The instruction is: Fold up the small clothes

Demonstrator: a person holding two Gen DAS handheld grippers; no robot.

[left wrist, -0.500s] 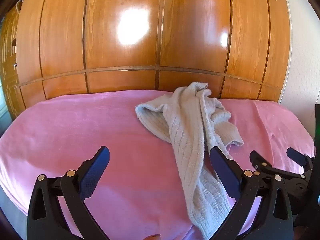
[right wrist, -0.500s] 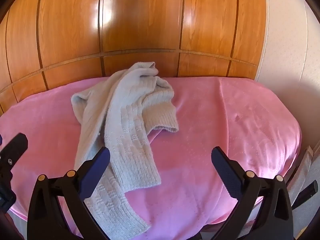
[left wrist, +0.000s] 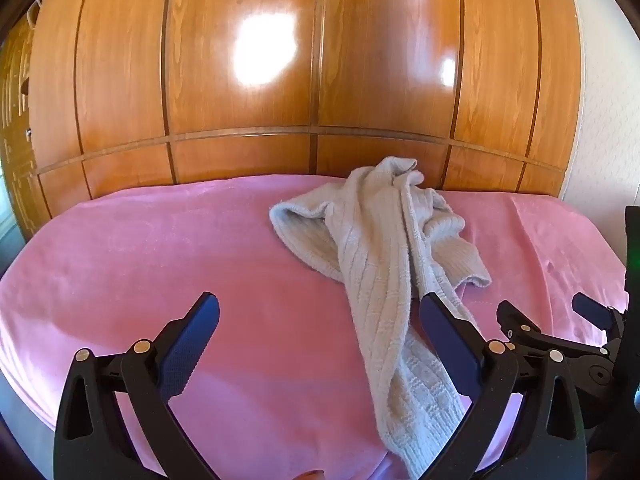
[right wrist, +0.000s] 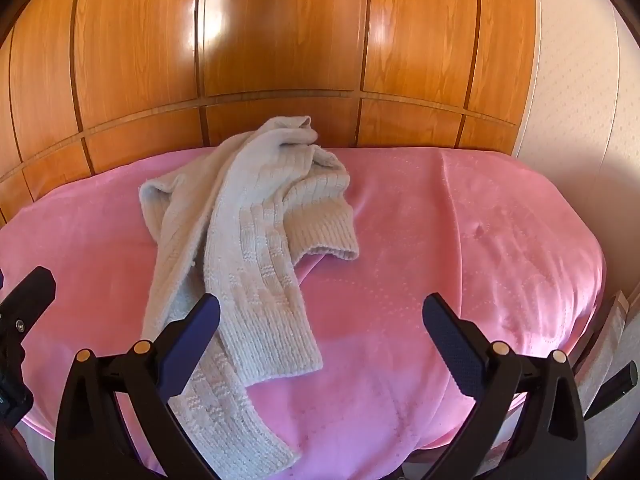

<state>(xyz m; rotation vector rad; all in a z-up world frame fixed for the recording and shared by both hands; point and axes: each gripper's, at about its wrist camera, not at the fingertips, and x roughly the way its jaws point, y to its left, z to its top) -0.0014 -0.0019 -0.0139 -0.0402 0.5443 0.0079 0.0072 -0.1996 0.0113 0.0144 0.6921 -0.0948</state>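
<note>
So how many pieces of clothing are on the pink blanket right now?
1: a crumpled grey knit sweater lying on the pink blanket, mid-left in the right wrist view, near the wooden wardrobe. Anything bunched underneath it would be hidden.

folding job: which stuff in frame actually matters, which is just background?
In play:
- grey knit sweater, bunched up on the bed
- pink blanket, the surface it lies on
- left gripper, open, nothing held
- right gripper, open, nothing held

Background:
- wooden wardrobe doors
- white wall
</note>
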